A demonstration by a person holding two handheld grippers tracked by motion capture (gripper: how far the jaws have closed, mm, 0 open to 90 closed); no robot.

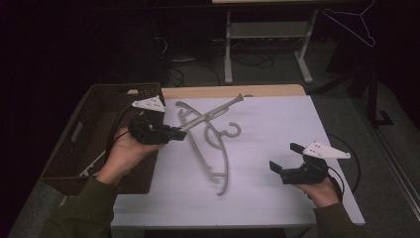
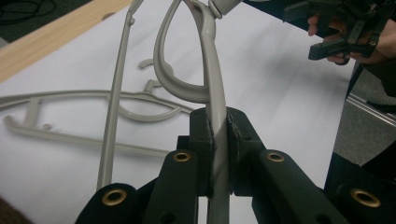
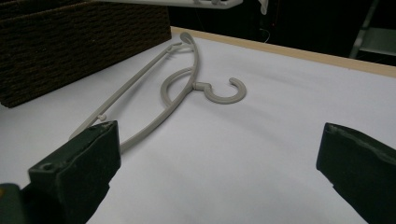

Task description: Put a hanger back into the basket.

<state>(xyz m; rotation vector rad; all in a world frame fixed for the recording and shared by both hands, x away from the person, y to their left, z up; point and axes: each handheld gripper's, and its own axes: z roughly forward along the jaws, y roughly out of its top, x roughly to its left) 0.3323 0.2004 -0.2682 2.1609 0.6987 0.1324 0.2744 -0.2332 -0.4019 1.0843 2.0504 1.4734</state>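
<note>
White tabletop (image 1: 277, 148) under dim light: your left gripper (image 1: 179, 132) clamps a grey hanger (image 1: 213, 113) raised toward 2 o'clock above a second hanger (image 1: 218, 148) lying flat. Your right gripper (image 1: 286, 158) waits at 4 o'clock, jaws wide.

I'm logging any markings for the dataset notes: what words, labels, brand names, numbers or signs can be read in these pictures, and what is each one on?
None can be read.
The held hanger in the left tongs is plain grey, as is the hanger on the table.
The basket, the white table cover and the right tongs carry no visible writing either.
</note>
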